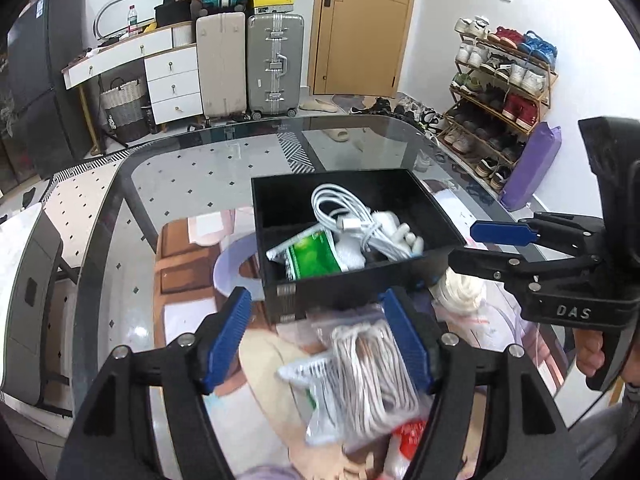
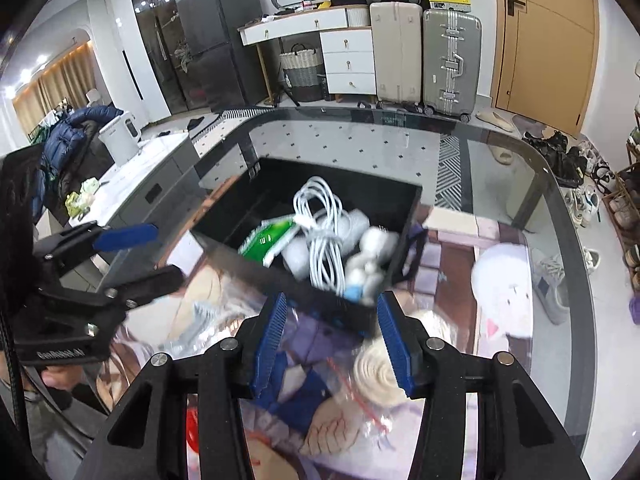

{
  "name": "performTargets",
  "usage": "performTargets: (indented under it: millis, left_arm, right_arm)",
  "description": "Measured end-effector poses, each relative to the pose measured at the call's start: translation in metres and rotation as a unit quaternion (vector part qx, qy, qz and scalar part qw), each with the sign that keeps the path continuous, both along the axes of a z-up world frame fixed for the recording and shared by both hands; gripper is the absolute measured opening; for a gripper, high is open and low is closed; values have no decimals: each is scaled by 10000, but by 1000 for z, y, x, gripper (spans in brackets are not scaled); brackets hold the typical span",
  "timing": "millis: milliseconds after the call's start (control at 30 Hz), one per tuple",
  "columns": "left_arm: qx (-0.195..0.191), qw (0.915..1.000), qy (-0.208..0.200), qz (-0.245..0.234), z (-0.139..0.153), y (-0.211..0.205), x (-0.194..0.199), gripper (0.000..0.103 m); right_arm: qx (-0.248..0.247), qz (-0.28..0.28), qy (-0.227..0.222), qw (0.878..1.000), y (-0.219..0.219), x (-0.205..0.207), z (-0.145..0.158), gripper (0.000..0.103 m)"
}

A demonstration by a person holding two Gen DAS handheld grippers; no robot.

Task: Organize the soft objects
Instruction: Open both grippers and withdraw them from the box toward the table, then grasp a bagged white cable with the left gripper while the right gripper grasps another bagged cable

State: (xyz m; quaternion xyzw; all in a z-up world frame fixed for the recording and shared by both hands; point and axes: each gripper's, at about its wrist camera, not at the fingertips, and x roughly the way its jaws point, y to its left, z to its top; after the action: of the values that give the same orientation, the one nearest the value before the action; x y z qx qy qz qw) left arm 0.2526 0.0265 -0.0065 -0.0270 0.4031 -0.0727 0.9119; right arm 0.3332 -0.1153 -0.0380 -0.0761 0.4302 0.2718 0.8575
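Observation:
A black box (image 1: 340, 292) stands on the glass table (image 1: 180, 184); it holds a white cable coil (image 1: 344, 212), a green packet (image 1: 316, 254) and white soft items. It also shows in the right wrist view (image 2: 280, 276). My left gripper (image 1: 320, 340) is open, hovering over a clear bag with a coiled white rope (image 1: 368, 372) in front of the box. My right gripper (image 2: 332, 340) is open above a clear bag of cream cord (image 2: 378, 376) and blue fabric (image 2: 304, 396). Each gripper shows in the other's view: the right one (image 1: 472, 244), the left one (image 2: 160, 252).
A white plush toy (image 2: 504, 300) shows at the table's right side. More bagged items and a red packet (image 1: 408, 436) lie near me. Suitcases (image 1: 276, 64), a white dresser (image 1: 168, 76) and a shoe rack (image 1: 500, 88) stand beyond the table.

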Motion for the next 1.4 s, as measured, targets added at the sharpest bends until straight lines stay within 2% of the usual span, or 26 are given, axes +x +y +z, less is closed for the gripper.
performTargets:
  millis: [167,233,267,300,433,500,667,733,800,900,967,1100,1300,1333,1367,1400]
  left_arm:
    - [98,9998,188,-17,-13,-9,-11,70]
    - [249,9992,296,-112,-20,-19,-12,70]
    - [352,9985,371,-187,-25,-25,-11,70]
    - [444,9979,409,-236,-29,-31,-11,70]
    - [513,9966,561,-307,-40,-39,-9,70]
    - [516,9962,639,-305,-43,-41,-7,70]
    - [526,9957,697,-299,-47,-43,-8,70]
    - [523,9957,698,-304,-48,-46,-10,70]
    - [569,9954,691,-355,-49,-51,-12,70]
    - [670,9947,644,-450,-50,-61,-15,70]
    - [670,9944,646,-496,-50,-65,-17,70]
    - [696,9941,665,-499,-53,-68,-17,70]
    - [809,9923,807,-481,-65,-75,-7,70]
    - [795,9921,858,-459,-67,-74,-5,66]
    - [771,9921,888,-431,-68,-73,-3,57]
    - [716,9923,923,-416,-70,-71,-1,56]
  right_arm:
    - [-47,-312,204,9993,-15,-7,-15,49]
    - [-100,-548,274,9981,-21,-3,-24,60]
    - [-146,-733,285,9968,-26,-1,-30,73]
    - [-166,-906,296,9953,-31,2,-35,81]
    - [-21,-1240,501,9910,-44,17,-50,81]
    - [-161,-1339,530,9894,-42,24,-58,82]
    - [-431,-1195,597,9901,-31,37,-75,82]
    - [-526,-1110,602,9906,-30,39,-77,75]
    - [-537,-1018,615,9914,-32,38,-75,58]
    - [-410,-820,847,9922,-41,30,-72,46]
    - [-379,-709,959,9921,-47,23,-70,42]
    - [-422,-351,1053,9929,-56,2,-68,39]
    - [-432,235,850,9952,-45,-27,-62,39]
    - [-416,305,834,9952,-41,-30,-61,39]
    - [-430,320,819,9952,-39,-30,-61,40]
    - [-463,321,808,9951,-36,-29,-61,41]
